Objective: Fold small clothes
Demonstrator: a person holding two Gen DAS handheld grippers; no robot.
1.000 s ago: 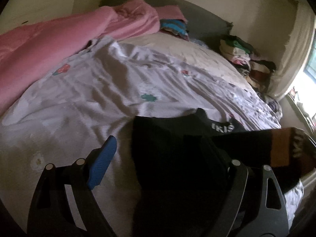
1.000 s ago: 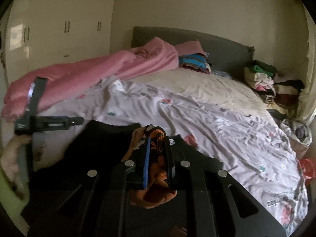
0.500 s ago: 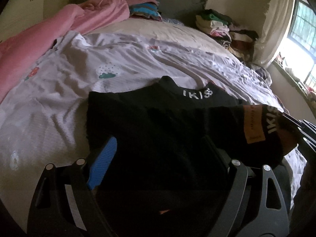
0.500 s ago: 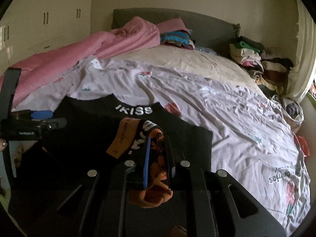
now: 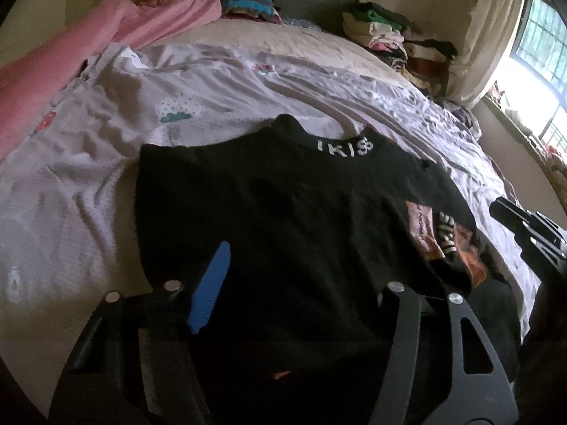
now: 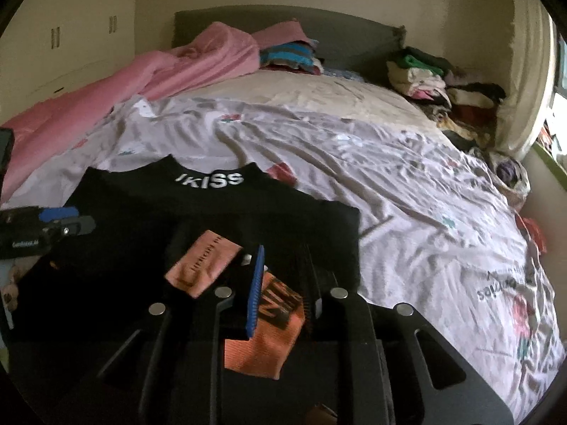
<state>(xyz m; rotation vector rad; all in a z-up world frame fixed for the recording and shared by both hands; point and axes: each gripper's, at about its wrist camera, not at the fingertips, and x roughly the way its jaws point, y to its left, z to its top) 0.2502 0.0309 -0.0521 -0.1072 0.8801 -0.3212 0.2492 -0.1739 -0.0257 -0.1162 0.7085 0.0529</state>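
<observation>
Letting go is what marks this moment: the right gripper [image 6: 280, 294], which a second ago was clamped tight on the orange cuff [image 6: 264, 333] of the black top [image 6: 212, 219] and held it above the bed [image 6: 407, 177], has come down, and its fingers are now parting, with the cuff lying loosely between them. The top now lies flat on the floral sheet with its lettered collar [image 5: 345, 147] pointing toward the headboard, and the sleeve [image 5: 443, 237] is folded in across the body. The left gripper [image 5: 301, 283] has dropped over the near hem, its fingers closing from wide; whether they have caught cloth is hard to tell in the dark. I judge the first sleeve fold laid and the other side next.
</observation>
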